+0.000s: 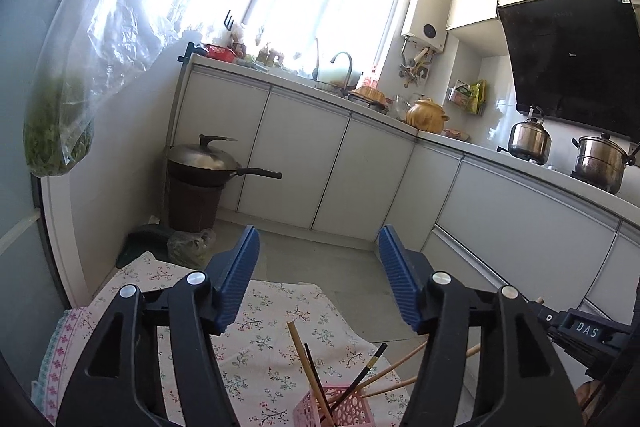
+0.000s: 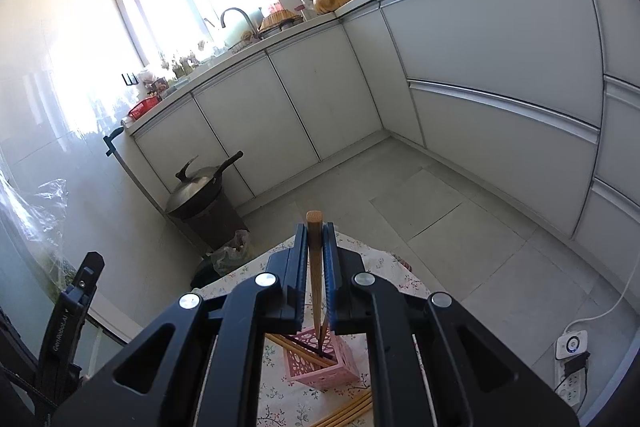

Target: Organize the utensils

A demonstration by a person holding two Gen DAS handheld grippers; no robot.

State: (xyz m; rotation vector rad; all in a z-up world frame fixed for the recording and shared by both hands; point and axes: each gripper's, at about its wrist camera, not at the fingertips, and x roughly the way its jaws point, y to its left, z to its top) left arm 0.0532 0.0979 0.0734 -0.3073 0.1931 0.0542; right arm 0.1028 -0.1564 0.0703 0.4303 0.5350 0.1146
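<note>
Pinching a tapered wooden chopstick (image 2: 315,267), right gripper (image 2: 315,231); left gripper (image 1: 318,239) splayed above perforated pink holder (image 1: 340,409)

Left gripper (image 1: 318,279): two black plastic linkage arms with triangular cut-outs, each pinned by round silver screws. Its fingers (image 1: 240,277) carry ribbed blue pads.

Right gripper (image 2: 316,279): same black linkage, four silver screws, blue ribbed pads edging black finger blocks.

Lower right of the left view: a black block marked "DAS" in white. Lower left of the right view: a black bracket lettered "GenRobot.AI".
</note>
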